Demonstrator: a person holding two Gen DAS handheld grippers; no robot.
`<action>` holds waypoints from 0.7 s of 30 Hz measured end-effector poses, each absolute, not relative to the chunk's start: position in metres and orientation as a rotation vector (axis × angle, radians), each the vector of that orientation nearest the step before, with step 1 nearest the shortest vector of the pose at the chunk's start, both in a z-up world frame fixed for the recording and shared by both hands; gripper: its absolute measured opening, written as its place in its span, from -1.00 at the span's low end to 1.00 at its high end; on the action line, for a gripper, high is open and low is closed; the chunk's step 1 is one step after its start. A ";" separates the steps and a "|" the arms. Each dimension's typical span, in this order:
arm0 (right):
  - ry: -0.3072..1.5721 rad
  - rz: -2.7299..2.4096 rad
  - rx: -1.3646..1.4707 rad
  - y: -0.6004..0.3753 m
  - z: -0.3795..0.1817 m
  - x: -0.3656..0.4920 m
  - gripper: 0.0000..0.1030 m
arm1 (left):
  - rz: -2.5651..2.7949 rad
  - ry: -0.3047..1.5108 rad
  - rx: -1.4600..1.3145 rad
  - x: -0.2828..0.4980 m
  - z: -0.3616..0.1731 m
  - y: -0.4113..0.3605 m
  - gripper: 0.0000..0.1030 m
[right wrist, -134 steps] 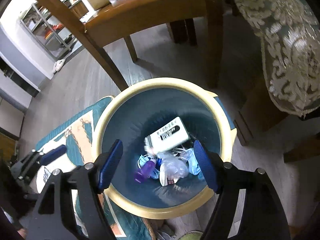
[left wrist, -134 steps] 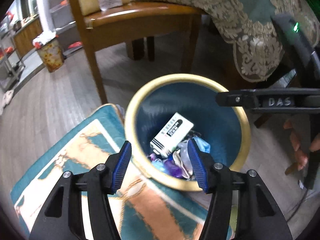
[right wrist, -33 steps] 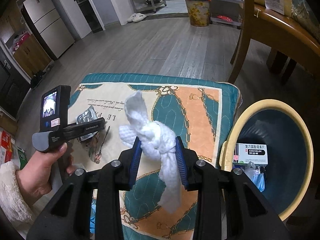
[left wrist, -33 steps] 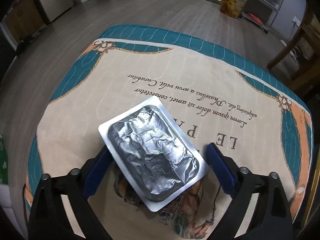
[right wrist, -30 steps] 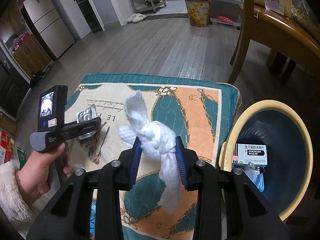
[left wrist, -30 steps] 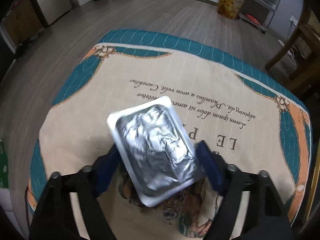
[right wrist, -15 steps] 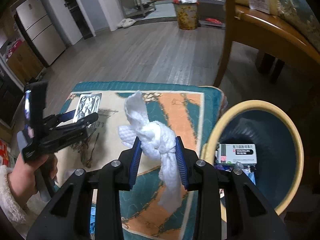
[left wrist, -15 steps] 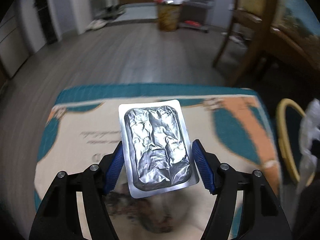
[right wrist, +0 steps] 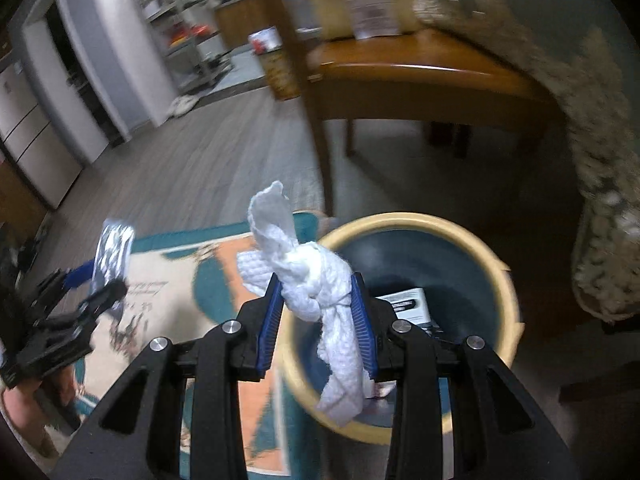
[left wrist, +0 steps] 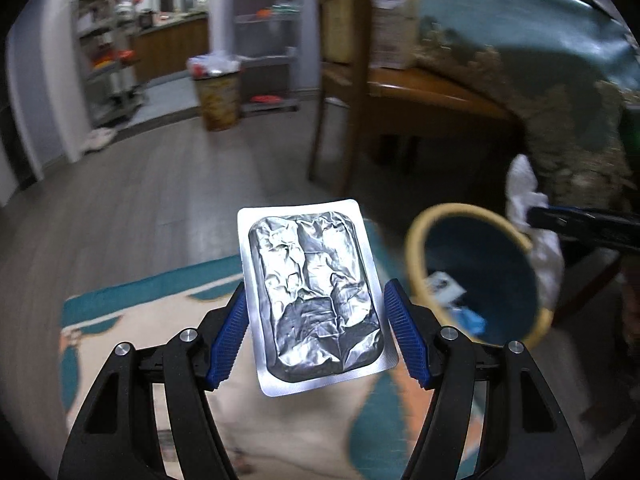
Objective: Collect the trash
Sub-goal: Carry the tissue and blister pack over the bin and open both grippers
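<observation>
My left gripper (left wrist: 316,320) is shut on a crumpled silver foil blister pack (left wrist: 312,292), held upright in the air above the mat. My right gripper (right wrist: 316,292) is shut on a knotted white paper towel (right wrist: 308,264) that hangs over the near rim of the bin (right wrist: 492,264). This bin is round, dark blue inside with a yellow rim, and holds a white medicine box (right wrist: 408,300) and other scraps. The left wrist view has the bin (left wrist: 416,240) at the right, with the towel (left wrist: 524,188) above its far rim. In the right wrist view the foil pack (right wrist: 114,252) sits at the left.
A teal, cream and orange mat (left wrist: 160,312) lies on the wooden floor below both grippers. A wooden chair (right wrist: 400,72) and a lace-edged tablecloth (right wrist: 600,160) stand behind the bin. A patterned bin (left wrist: 218,96) and metal shelves stand far back.
The left gripper closed on the foil pack, lifted it off the mat and swung right toward the bin. The right gripper carried the towel from above the mat to over the bin's rim.
</observation>
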State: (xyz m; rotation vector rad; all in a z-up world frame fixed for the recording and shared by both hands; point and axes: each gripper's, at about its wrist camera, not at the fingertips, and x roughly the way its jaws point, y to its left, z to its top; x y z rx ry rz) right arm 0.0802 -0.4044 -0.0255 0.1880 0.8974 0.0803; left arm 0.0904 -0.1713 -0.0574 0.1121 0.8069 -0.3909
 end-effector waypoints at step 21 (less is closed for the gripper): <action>0.954 -0.106 0.449 -0.506 -0.070 0.079 -0.33 | -0.677 0.888 0.364 0.105 -0.101 -0.337 0.50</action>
